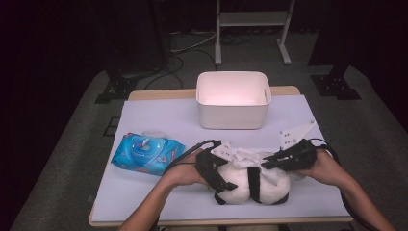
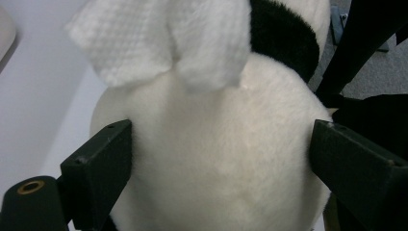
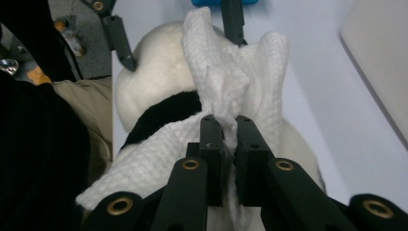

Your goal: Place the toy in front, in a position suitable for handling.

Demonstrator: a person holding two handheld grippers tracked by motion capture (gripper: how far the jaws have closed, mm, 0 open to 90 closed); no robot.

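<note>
High view: the plush toy (image 1: 252, 185) is lying at the table's (image 1: 159, 115) near edge, between both grippers. Left gripper view: the left gripper (image 2: 219, 159) is clamping the toy's white body with wide-spread jaws. Right gripper view: the right gripper (image 3: 230, 126) is pinching a white wipe (image 3: 231, 72), jaws nearly closed, draping it over the toy.

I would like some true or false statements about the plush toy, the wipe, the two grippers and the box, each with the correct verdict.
1. The right gripper is shut on the white wipe. True.
2. The left gripper has its jaws on both sides of the plush toy. True.
3. The plush toy lies inside the white box. False: it lies on the table, in front of the box.
4. The blue wipes pack lies to the right of the toy in the high view. False: it lies to the left.
</note>
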